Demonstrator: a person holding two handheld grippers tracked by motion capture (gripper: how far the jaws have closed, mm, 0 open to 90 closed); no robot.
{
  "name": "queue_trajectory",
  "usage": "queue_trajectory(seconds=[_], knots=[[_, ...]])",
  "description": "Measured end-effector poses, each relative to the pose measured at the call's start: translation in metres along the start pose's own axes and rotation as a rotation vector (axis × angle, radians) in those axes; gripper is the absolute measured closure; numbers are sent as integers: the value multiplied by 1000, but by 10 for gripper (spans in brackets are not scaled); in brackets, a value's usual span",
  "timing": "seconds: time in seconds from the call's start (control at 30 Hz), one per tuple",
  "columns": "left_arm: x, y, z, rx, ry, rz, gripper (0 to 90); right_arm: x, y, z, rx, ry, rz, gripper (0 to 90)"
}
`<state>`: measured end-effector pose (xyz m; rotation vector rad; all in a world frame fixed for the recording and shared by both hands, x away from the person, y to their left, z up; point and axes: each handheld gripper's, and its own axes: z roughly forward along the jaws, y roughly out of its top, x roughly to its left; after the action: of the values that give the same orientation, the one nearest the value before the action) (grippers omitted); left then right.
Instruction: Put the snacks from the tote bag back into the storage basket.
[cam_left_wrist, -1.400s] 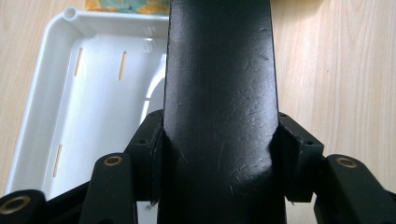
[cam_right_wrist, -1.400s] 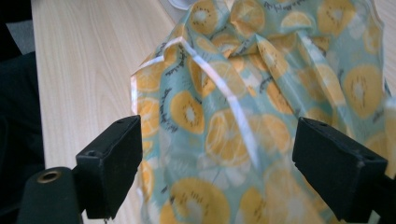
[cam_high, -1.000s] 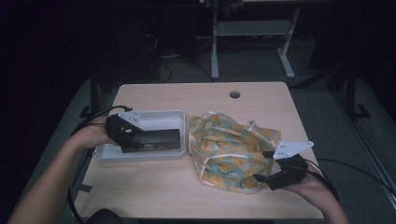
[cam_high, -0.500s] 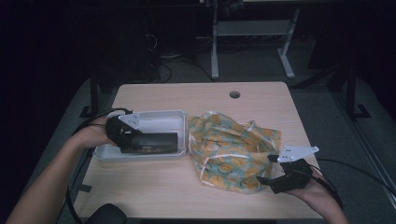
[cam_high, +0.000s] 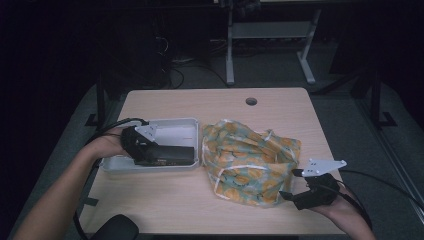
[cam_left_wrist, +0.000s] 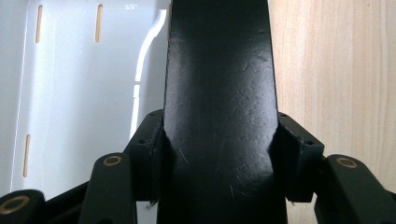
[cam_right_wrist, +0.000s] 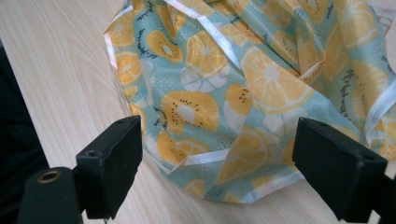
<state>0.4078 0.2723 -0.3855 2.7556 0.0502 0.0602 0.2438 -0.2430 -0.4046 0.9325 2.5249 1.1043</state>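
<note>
- Black flat block (cam_left_wrist: 219, 112) pinched between the left fingers (cam_left_wrist: 156, 154) — over the white tray (cam_high: 172, 131) rim, it may catch and tip.
- Right fingers (cam_right_wrist: 112, 163) spread, fruit-print cloth (cam_right_wrist: 243, 93) just ahead — slippery folds may slide away.

Dim room, lit tabletop, sharp gripper close-ups.

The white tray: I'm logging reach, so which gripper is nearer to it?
Left. The left gripper is at the white tray, clamping a black block over it; the right gripper sits across the table by the fruit-print cloth.
</note>
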Motion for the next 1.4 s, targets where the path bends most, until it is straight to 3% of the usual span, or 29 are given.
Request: queue_trajectory(seconds=[0.13, 0.33, 0.63, 0.9, 1.2, 1.4], knots=[[-1, -1, 3, 13, -9, 2, 422, -1, -1, 0, 4, -1, 4, 159], [-2, -9, 10, -23, -28, -18, 419, -1, -2, 0, 7, 2, 3, 158], [-3, -9, 14, 8, -37, -23, 412, -2, -2, 1, 17, 1, -2, 159], [-3, -7, 15, 10, -46, -48, 333, -1, -3, 1, 14, 4, -8, 158], [-8, -6, -7, -69, -1, -111, 306, -2, 0, 4, 19, 20, -11, 158], [-19, -7, -19, -153, 38, -169, 278, -3, 4, 9, 22, 39, -24, 157]])
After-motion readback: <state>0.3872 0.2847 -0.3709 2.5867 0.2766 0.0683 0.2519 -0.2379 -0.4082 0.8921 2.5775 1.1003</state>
